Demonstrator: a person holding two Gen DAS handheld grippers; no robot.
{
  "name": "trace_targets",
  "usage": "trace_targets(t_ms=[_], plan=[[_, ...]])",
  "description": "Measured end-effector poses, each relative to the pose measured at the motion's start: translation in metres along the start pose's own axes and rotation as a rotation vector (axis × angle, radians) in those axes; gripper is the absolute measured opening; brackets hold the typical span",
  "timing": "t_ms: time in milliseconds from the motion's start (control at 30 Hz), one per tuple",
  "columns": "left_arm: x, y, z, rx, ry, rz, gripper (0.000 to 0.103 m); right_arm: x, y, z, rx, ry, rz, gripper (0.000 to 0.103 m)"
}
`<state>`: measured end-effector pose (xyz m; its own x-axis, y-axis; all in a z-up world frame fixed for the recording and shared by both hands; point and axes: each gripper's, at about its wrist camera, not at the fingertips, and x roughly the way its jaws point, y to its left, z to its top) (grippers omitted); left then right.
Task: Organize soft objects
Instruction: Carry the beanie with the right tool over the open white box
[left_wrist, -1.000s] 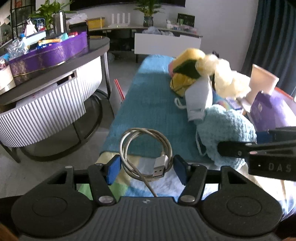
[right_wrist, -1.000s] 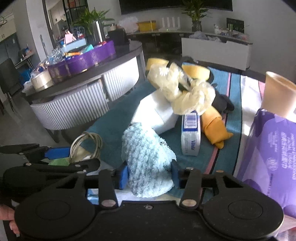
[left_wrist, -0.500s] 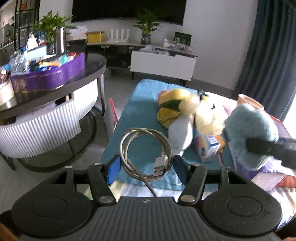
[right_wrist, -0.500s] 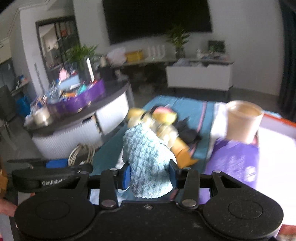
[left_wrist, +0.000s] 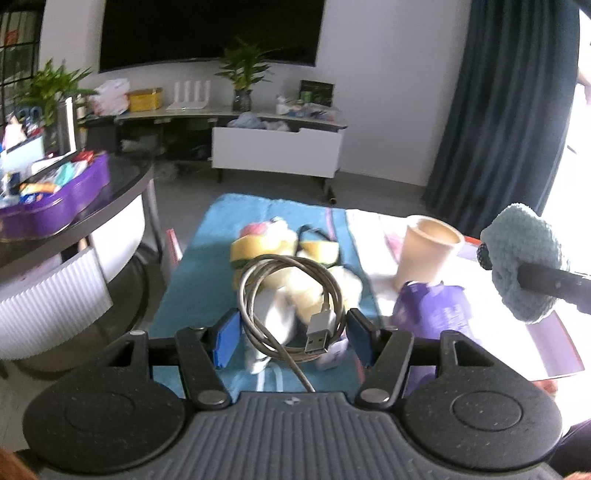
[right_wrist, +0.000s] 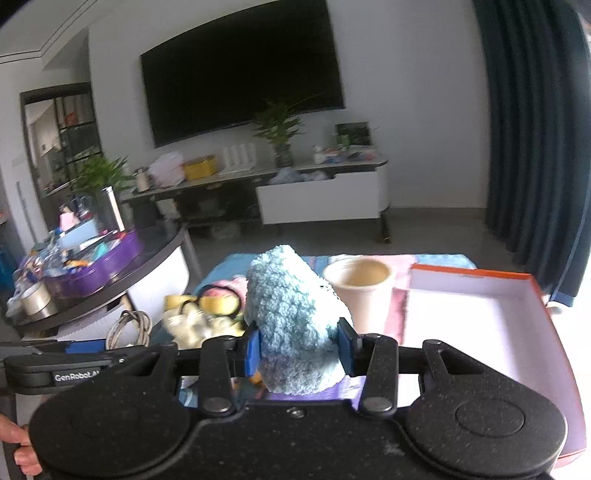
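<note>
My left gripper (left_wrist: 293, 341) is shut on a coiled beige USB cable (left_wrist: 291, 299) and holds it up over the blue mat (left_wrist: 207, 258). My right gripper (right_wrist: 298, 350) is shut on a fluffy light-blue knitted thing (right_wrist: 291, 321), lifted well above the table; it also shows at the right of the left wrist view (left_wrist: 524, 258). A heap of yellow and cream soft toys (left_wrist: 269, 251) lies on the mat below the cable, and shows in the right wrist view (right_wrist: 199, 314).
A beige paper cup (right_wrist: 360, 291) stands behind the knitted thing. An open white box with an orange rim (right_wrist: 480, 325) lies to the right. A purple pack (left_wrist: 432, 306) lies by the cup. A round dark table with a purple tray (left_wrist: 55, 206) stands left.
Both grippers have risen with their loads. The knitted thing has been lifted off the mat and carried up and right, toward the cup and box.
</note>
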<state>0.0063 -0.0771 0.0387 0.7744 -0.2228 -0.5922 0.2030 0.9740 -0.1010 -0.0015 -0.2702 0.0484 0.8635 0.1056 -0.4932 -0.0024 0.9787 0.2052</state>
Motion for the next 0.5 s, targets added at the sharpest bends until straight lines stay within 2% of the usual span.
trace_targets(t_ms=[500], plan=[[0.026, -0.075, 0.024, 0.109, 0.020, -0.141, 0.063, -0.025, -0.076, 0.007, 0.108, -0.061, -0.165, 0.051]])
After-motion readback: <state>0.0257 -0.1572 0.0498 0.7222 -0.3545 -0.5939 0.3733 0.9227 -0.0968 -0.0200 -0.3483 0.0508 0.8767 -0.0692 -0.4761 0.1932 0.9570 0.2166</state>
